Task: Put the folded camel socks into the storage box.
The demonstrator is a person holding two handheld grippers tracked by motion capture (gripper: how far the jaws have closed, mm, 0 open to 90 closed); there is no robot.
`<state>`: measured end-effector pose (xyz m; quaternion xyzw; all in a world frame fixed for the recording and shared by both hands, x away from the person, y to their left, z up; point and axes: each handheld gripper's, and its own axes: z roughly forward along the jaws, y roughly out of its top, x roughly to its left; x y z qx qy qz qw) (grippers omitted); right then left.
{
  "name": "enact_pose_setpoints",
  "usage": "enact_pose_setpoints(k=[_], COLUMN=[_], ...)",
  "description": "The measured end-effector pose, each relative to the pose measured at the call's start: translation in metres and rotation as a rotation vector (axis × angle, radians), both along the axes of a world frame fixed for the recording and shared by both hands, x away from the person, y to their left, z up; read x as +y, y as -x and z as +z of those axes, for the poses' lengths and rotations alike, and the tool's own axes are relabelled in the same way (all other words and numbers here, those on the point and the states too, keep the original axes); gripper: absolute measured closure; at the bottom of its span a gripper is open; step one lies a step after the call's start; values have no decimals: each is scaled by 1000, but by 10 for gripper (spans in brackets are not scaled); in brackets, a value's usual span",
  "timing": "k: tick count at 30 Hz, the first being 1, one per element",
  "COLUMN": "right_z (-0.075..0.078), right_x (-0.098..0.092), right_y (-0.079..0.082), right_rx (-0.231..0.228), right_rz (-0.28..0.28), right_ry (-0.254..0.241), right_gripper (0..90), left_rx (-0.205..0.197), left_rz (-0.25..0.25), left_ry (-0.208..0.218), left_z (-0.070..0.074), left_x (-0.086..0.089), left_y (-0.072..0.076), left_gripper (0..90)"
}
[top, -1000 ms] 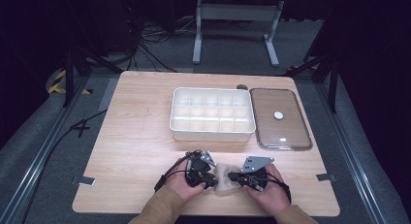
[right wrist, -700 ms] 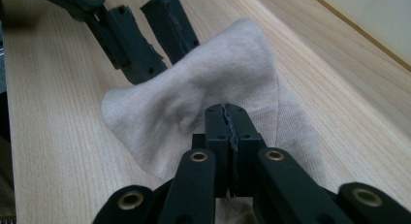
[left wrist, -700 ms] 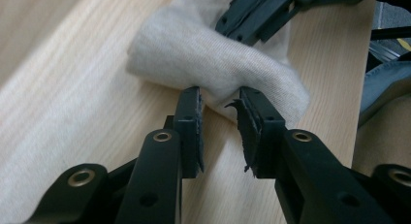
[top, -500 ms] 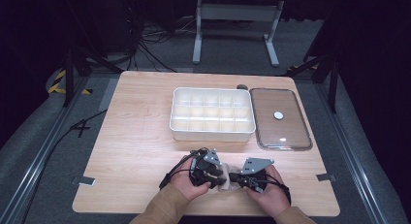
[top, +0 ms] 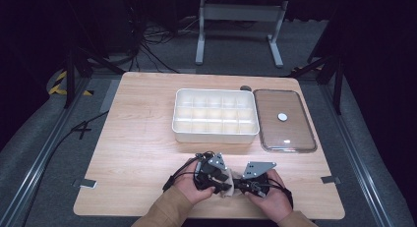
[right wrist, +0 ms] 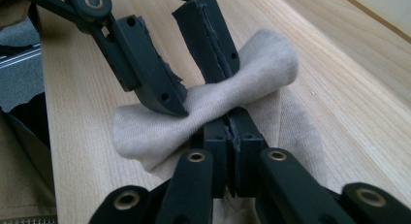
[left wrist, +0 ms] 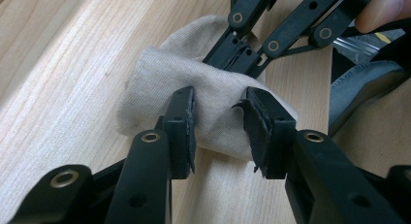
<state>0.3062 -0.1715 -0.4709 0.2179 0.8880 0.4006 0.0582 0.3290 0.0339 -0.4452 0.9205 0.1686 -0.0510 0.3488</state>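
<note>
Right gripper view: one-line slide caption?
Right gripper shut on a beige cloth on the wooden table, left gripper straddling the same cloth.
</note>
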Motion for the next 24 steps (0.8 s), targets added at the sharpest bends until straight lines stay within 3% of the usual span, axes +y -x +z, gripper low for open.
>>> enact_pose_setpoints(k=[7,12,15,18,24], right_z=[17,32,35,30,15], right_x=[-12,-33,-48,-57,-48], right_y=[4,4,1,-3,-4], right_rx=[-12,14,26,69,120], right_rz=[-22,-61,-126,-178,-167], right_ry=[3,-18,26,85,162], right_gripper=[832,851,869,878,883], left_rx=[-2,-8,-12,-11,-11], left_rz=[19,14,14,15,13], left_ry=[-6,-7,-9,-5,-6], left_z=[1,1,2,3,3], left_x=[1,1,0,0,-1], left_y=[0,0,0,0,0], left_gripper=[636,636,637,638,639])
